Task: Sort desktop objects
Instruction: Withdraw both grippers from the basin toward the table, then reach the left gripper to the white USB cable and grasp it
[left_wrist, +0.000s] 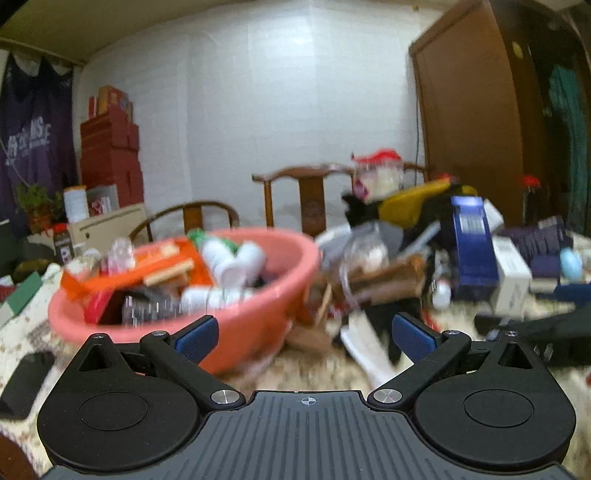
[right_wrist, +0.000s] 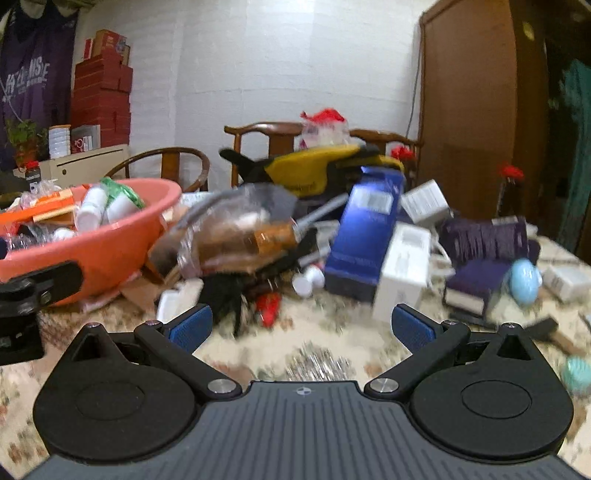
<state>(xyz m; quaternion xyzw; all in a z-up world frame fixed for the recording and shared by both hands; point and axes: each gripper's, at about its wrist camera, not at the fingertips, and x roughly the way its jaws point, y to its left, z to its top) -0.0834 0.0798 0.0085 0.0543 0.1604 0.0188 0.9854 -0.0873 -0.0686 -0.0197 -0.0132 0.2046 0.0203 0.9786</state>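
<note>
Left wrist: pink basin (left_wrist: 280, 295), full

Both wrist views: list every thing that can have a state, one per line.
Left gripper: jaws open, holding nothing.
Right gripper: jaws open, holding nothing.
Pink basin: upright, filled with bottles and boxes.
Blue box: leaning in the pile.
White box: leaning against the blue box.
Brown door: open.

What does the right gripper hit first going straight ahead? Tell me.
Judged loosely, since the frame is blurred: the right gripper, open and empty, points at the black and red clutter in front of the blue box. That would likely come first.
</note>
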